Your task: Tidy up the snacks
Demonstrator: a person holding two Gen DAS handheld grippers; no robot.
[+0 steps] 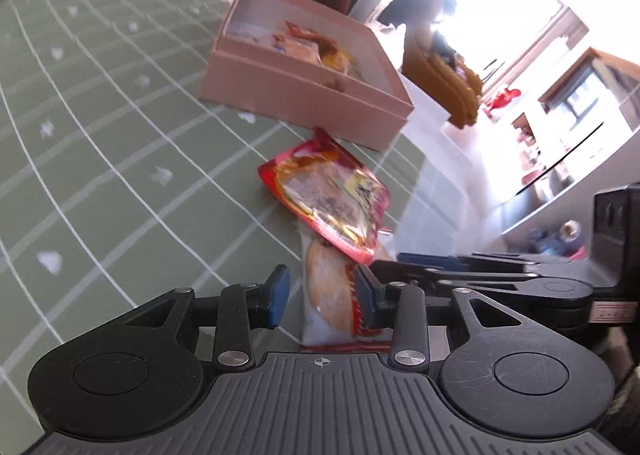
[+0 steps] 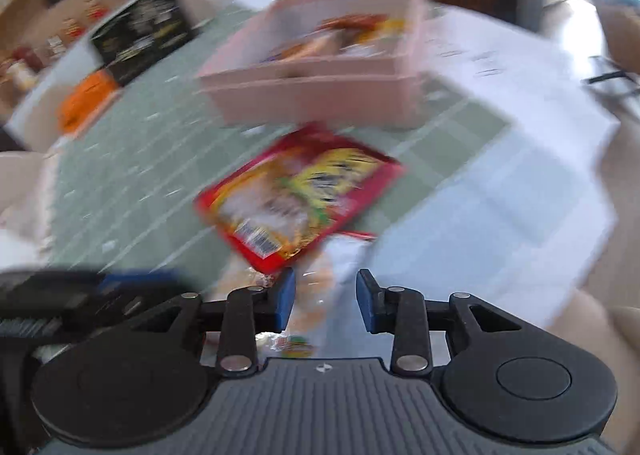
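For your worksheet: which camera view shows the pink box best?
The left wrist view: the pink box is sharp there, with its walls and the snacks inside clear. The right wrist view shows the same box smeared by motion blur.

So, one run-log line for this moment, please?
left gripper: open around white plastic snack packet | red foil packet: lying on it | pink cardboard box: behind

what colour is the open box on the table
Pale pink box, clearest in the left wrist view.

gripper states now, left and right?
Left gripper: open, white packet between the pads, not pressed.
Right gripper: jaws apart, same packet between; grip unclear, blurred.
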